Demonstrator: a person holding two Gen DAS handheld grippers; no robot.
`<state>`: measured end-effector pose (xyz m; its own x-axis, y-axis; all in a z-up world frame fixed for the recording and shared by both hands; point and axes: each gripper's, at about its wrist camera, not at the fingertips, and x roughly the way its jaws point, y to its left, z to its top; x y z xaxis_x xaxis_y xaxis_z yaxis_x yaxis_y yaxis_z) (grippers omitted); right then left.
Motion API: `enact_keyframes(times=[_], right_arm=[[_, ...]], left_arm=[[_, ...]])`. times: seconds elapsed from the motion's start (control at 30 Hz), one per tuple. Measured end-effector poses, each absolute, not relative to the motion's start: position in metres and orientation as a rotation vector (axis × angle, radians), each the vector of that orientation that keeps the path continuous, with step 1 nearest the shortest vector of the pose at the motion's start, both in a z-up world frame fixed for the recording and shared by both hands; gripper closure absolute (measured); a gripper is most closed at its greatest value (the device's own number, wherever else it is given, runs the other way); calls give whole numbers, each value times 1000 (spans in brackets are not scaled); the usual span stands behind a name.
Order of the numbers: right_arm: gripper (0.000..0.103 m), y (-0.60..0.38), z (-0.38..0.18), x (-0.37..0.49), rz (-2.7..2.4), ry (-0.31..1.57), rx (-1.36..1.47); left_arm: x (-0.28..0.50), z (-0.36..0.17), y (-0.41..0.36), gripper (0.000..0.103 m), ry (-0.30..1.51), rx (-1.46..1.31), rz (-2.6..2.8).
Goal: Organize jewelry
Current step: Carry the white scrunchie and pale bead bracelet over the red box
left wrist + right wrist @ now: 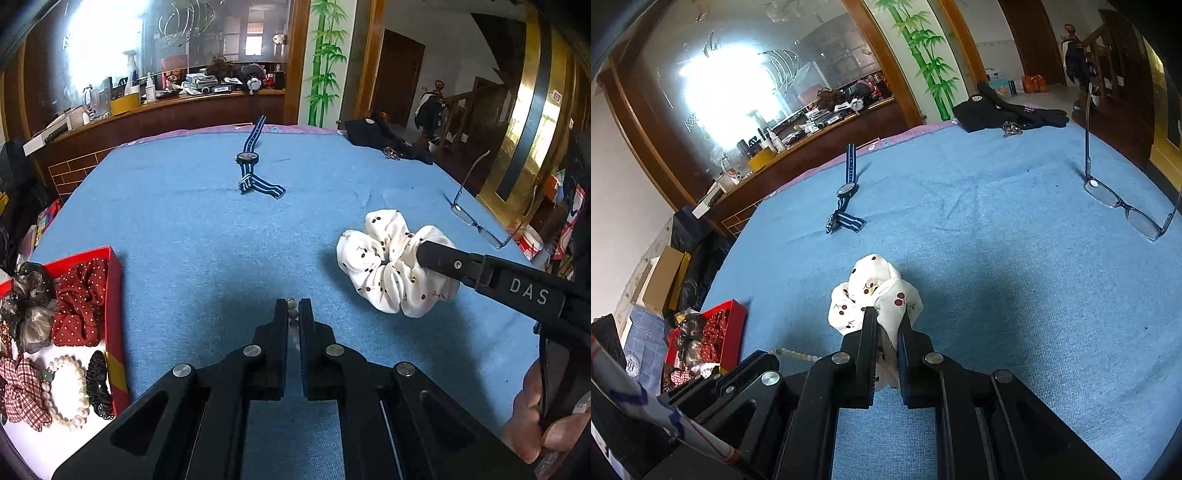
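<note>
On a table covered with a blue cloth [184, 229], the left gripper [293, 308] is clamped on a string of pale beads [292, 308] that shows between its fingertips, while the right gripper [886, 319] pinches a white scrunchie with a cherry print [864, 295] resting on the cloth. A red box [114, 280] at the left edge of the table holds a red dotted scrunchie [79, 295], a checked one, a pearl bracelet [68, 391] and a black hair tie. Farther back lie a striped-strap watch [248, 158] near the middle and a pair of glasses [1123, 206] to the right.
</note>
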<state>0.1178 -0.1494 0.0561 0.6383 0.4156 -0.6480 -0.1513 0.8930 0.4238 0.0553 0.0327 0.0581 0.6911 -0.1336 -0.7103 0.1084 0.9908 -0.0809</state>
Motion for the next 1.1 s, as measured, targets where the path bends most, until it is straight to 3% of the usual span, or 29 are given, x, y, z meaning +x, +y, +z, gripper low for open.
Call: enact_keyframes(times=[0.67,1.1], right_arm=[[93,-149,65,108,334,775,352],[93,-128,78,58,426,725,367]], left_arm=[[46,73,39,98,738,-53,-90],[-23,111,71,98,676,-41,-23]])
